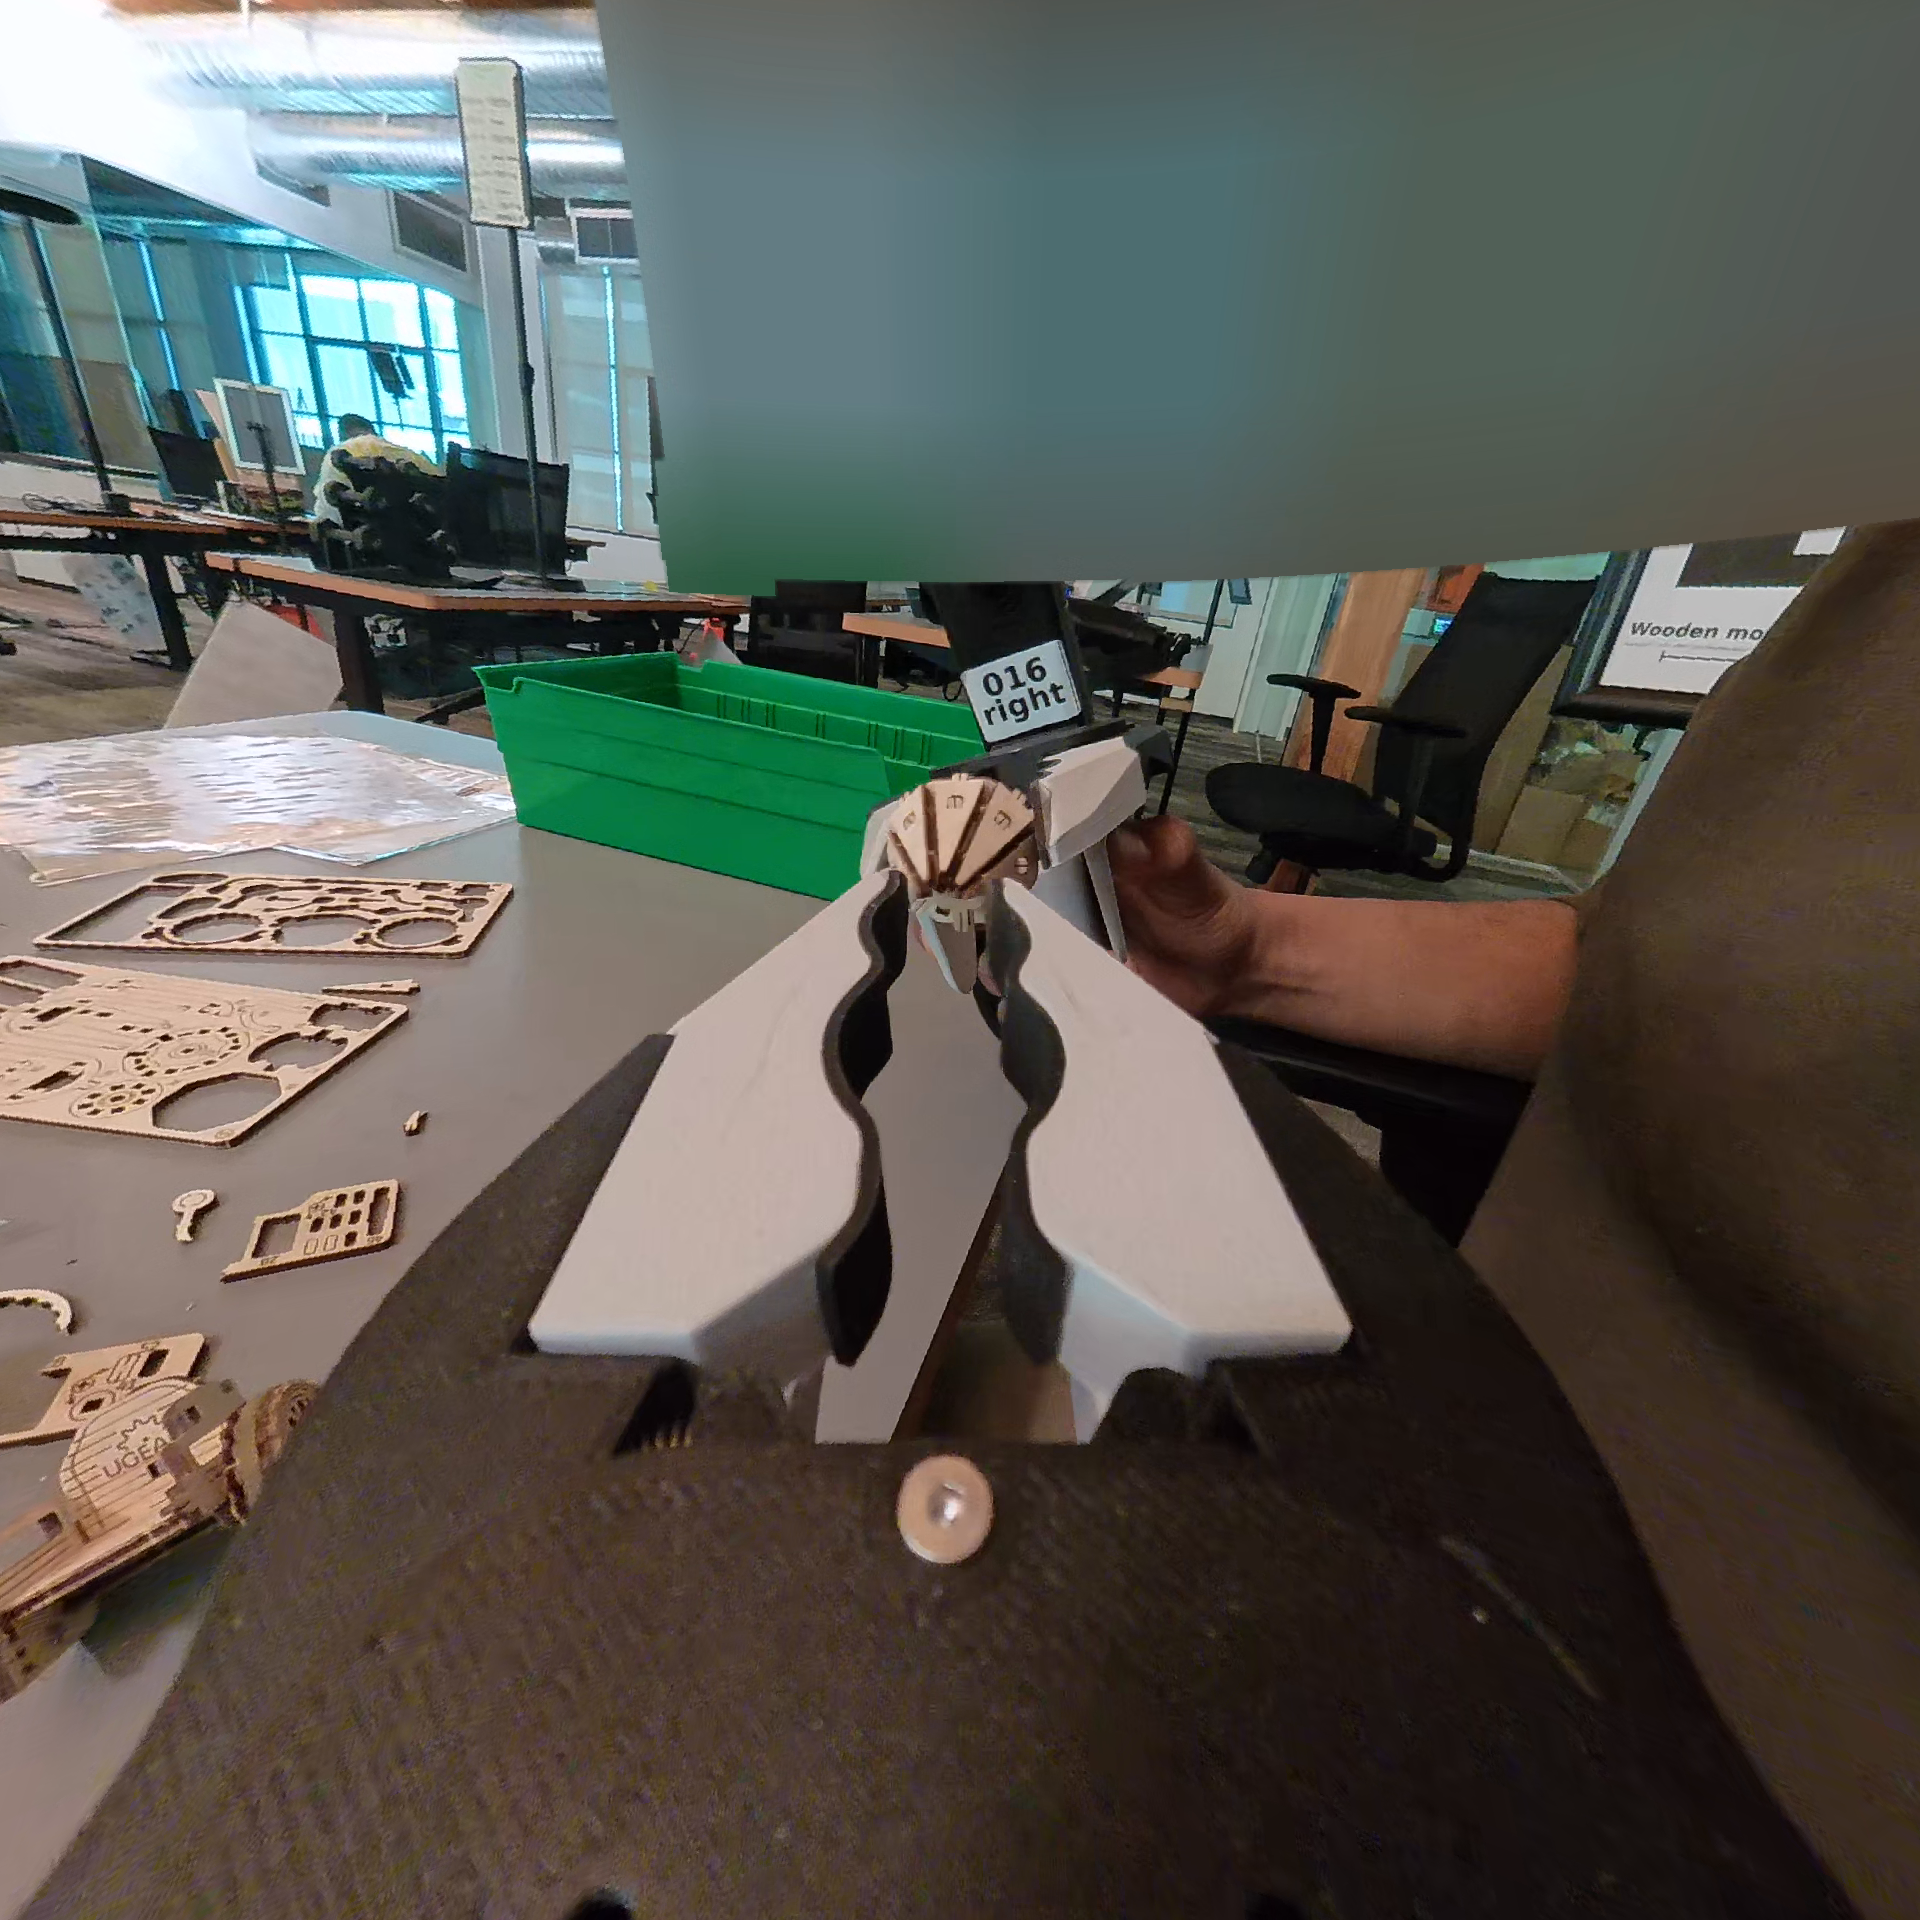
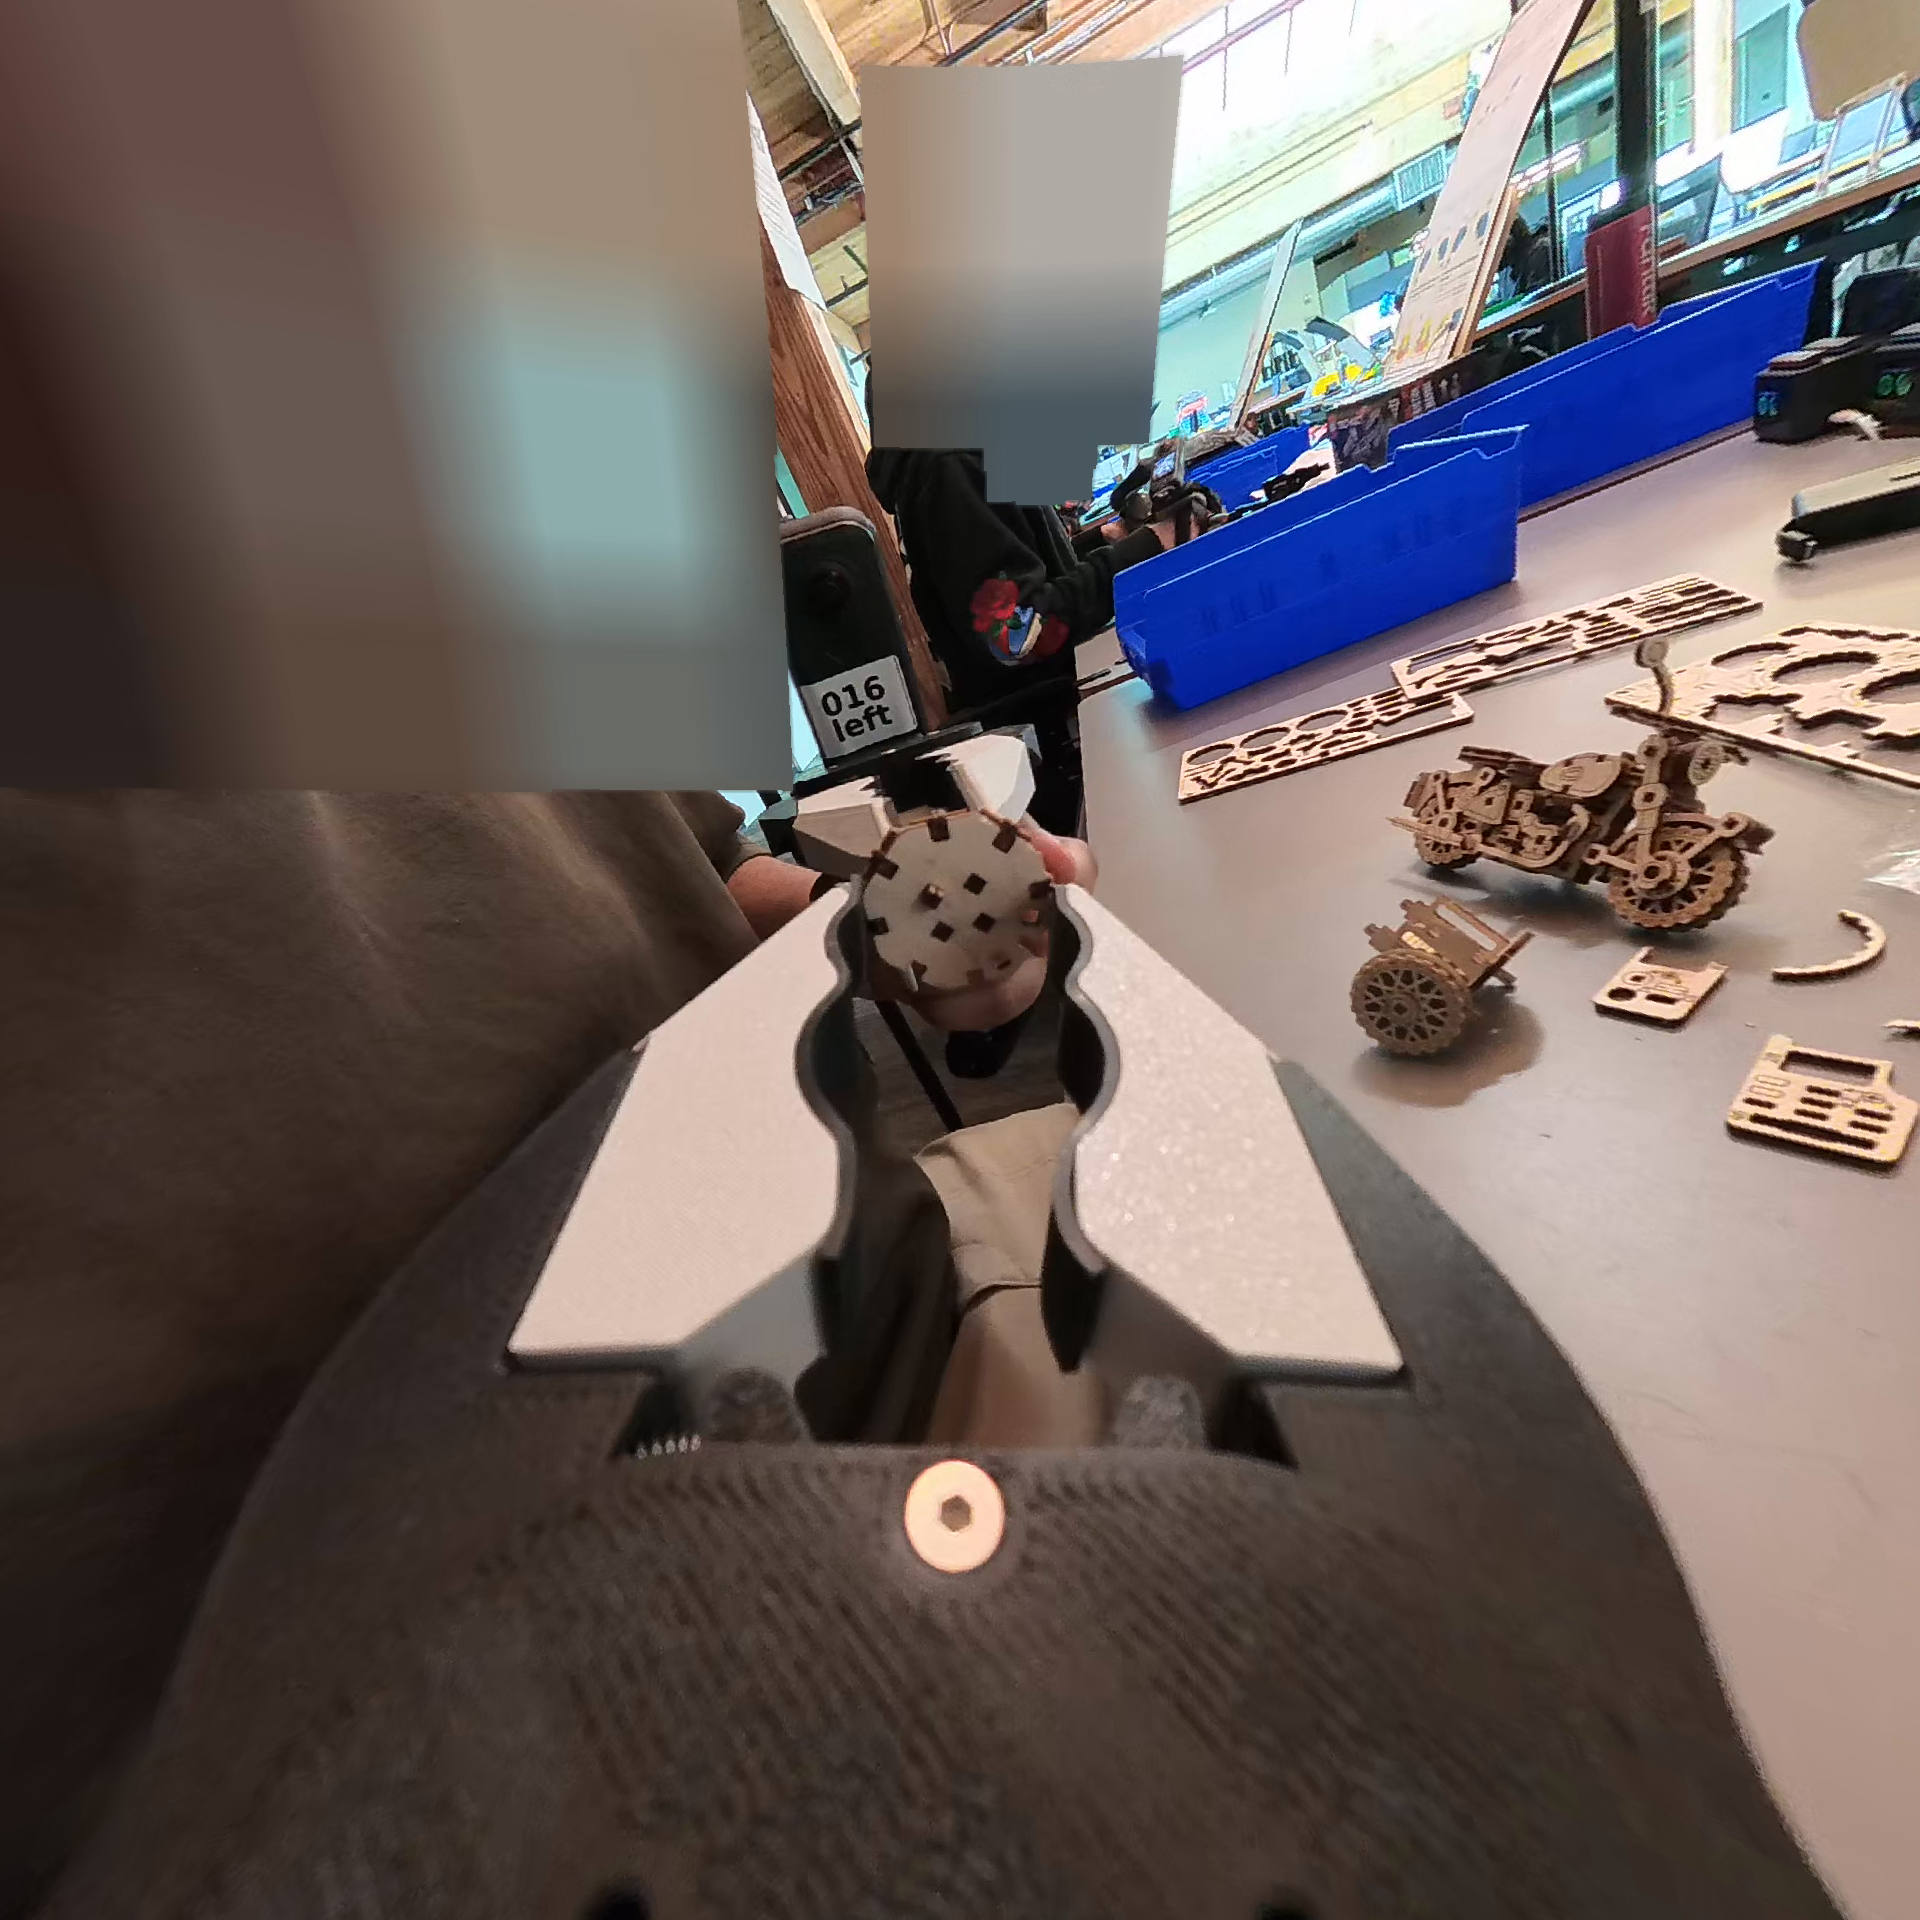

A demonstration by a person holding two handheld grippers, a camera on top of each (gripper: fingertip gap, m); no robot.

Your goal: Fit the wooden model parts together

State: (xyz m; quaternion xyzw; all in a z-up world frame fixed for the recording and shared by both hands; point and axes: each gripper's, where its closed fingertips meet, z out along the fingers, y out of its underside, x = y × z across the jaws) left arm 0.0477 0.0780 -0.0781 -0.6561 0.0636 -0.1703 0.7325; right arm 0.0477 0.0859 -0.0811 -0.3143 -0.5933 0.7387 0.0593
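While the two tools meet in the air above the table edge, the left wrist view shows the left gripper [image 1: 951,914] clamped at its tips on a small pale spindle [image 1: 951,930], which pokes into the ribbed wooden drum [image 1: 961,836] at twelve o'clock. The right gripper [image 1: 1039,831] comes in from one o'clock with a hand [image 1: 1174,914] behind it. On the table [image 1: 582,997], cut-out wooden sheets [image 1: 187,1049] lie at nine o'clock, loose pieces at eight, and a green bin [image 1: 707,769] at eleven. The risk seen here is a thin spindle held only at the tips: a push off its axis could snap it or twist it out of the pinch. In the right wrist view, the right gripper [image 2: 961,920] is closed on the drum [image 2: 956,904], whose flat slotted face looks toward the camera at twelve o'clock, with the left gripper [image 2: 940,800] just behind it. A finished wooden motorcycle [image 2: 1579,831] stands at two o'clock, a sidecar wheel unit [image 2: 1423,987] at three, and a blue bin [image 2: 1320,582] beyond. The drum sits at the very fingertips, so hard pressing could roll it or pop it free, and it would drop past the table edge.
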